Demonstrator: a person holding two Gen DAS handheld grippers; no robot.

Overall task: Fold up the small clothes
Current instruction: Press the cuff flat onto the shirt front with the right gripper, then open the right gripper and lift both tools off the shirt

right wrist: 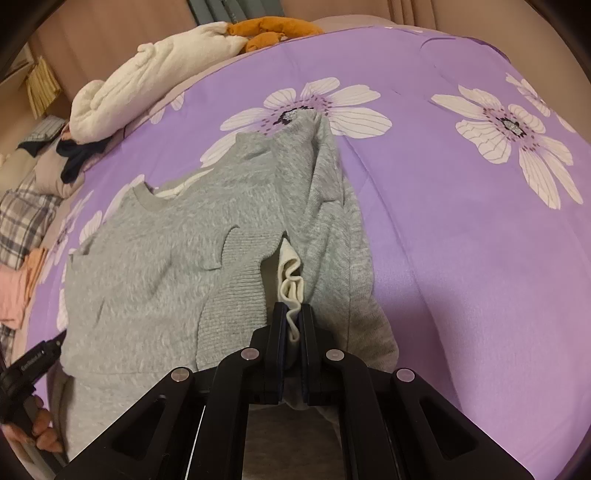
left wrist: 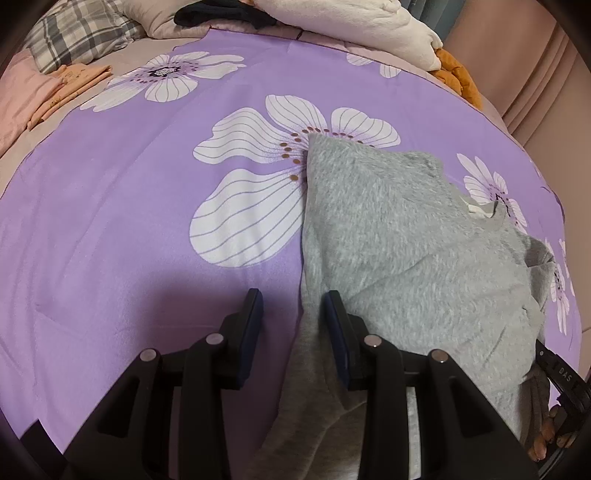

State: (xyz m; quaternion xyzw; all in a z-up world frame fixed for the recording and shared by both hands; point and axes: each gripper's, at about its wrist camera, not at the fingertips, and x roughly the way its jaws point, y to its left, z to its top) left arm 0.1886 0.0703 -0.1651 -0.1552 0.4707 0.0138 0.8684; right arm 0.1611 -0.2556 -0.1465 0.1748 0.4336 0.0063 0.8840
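My left gripper (left wrist: 293,310) points down at the purple flowered bedspread (left wrist: 110,229), its jaws partly apart. The edge of the grey fuzzy sweater (left wrist: 388,236) runs down between them, lying against my right-hand pad (left wrist: 334,332); the left-hand pad stands clear of it. Most of the sweater spreads ahead and to the right of my fingers. Far ahead lie a cream blanket (left wrist: 351,26) and a dark garment (left wrist: 218,13); far ahead-left, a plaid pillow (left wrist: 77,33) and folded peach clothes (left wrist: 62,88).

Fuzzy grey knit sweater (left wrist: 399,236); smooth, faintly sheeny purple bedsheet (left wrist: 110,221); matt black plastic tool (right wrist: 293,325).
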